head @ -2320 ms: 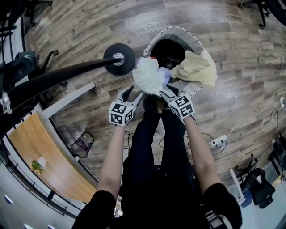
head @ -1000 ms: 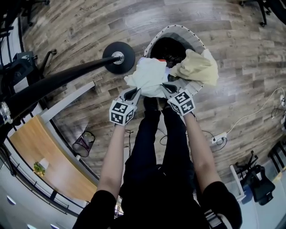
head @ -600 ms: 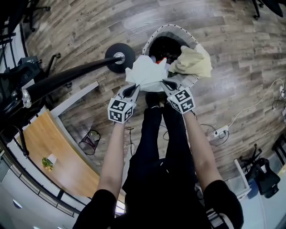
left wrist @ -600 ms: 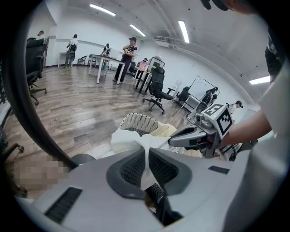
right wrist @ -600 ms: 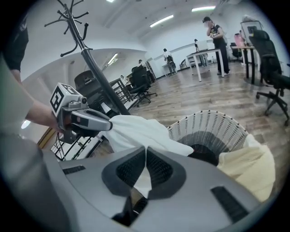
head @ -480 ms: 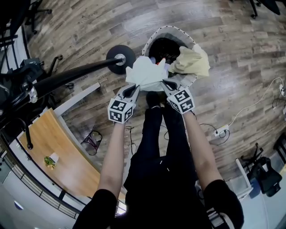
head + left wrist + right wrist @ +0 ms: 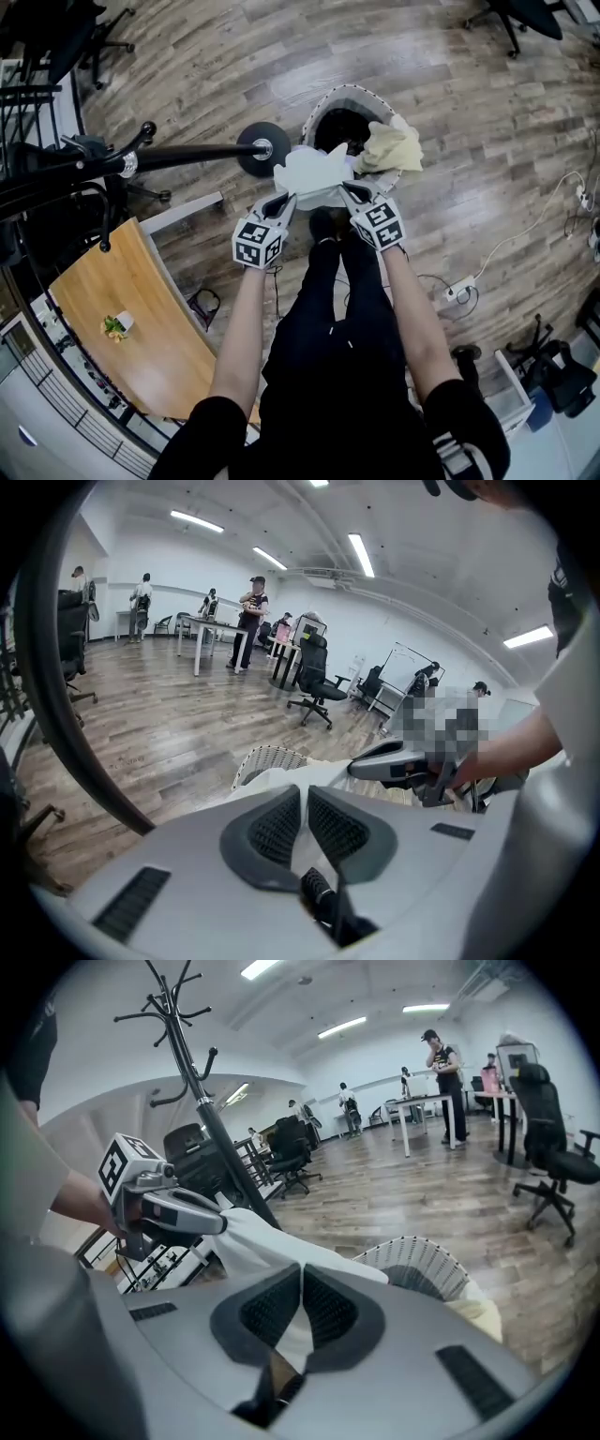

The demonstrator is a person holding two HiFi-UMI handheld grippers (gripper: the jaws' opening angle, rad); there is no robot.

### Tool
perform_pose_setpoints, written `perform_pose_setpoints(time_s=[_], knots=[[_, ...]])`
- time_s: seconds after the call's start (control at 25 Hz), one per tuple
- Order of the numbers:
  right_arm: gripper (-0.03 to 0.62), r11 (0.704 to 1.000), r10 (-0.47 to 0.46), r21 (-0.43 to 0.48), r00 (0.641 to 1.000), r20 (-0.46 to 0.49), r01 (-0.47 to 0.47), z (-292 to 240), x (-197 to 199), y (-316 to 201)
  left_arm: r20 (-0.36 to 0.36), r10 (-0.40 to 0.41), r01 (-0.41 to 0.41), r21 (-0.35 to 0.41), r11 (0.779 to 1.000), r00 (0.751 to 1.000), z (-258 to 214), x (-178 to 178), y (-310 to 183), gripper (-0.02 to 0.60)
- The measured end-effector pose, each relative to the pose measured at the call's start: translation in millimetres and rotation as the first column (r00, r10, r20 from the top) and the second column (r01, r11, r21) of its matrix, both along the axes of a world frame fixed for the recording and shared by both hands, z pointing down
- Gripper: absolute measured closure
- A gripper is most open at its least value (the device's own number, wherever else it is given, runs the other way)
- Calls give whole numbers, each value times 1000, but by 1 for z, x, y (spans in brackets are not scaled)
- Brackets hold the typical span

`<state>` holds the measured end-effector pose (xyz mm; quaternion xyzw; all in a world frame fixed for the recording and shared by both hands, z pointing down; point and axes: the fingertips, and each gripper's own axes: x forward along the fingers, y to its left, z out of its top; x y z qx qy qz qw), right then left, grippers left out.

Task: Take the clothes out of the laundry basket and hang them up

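Observation:
A white garment (image 7: 314, 173) is stretched between my two grippers above the white mesh laundry basket (image 7: 330, 99). My left gripper (image 7: 285, 198) is shut on its left edge, and my right gripper (image 7: 348, 190) is shut on its right edge. In the right gripper view the white garment (image 7: 272, 1241) runs from my jaws across to the left gripper (image 7: 214, 1224). In the left gripper view the white garment (image 7: 314, 776) shows just past the closed jaws, with the basket (image 7: 264, 758) behind. A cream-yellow garment (image 7: 391, 150) hangs over the basket's right rim.
A black coat stand lies across the head view, its round base (image 7: 263, 148) left of the basket and its pole (image 7: 178, 155) running left. In the right gripper view the coat stand (image 7: 192, 1063) rises with hooks. A wooden table (image 7: 141, 319) sits lower left. A power strip (image 7: 457, 291) and cable lie on the floor at right.
The white garment has come up out of the basket and spread between the two grippers. Both grippers have risen, and the head view has pulled back, so the basket looks smaller.

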<state>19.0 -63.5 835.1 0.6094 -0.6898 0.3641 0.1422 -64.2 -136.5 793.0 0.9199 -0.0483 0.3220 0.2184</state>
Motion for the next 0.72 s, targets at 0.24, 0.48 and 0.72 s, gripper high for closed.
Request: perform_pose_setpoints(time_s=[0.24,0.48,0.72], knots=[[577,999,18,35,1000,-20,-17,-46,-7,9,-41,-15,16,24,1000,999,-44,-9,7,540],[577,997,22,69,998,-50,-19,-82,-11,9,-81,-31,35,53,998,996,-82,-15,6,540],[577,994,12,107,996,-93,-2,-123,-12,-1,-118,2,9,94,996,993,-117,-19,-3,540]])
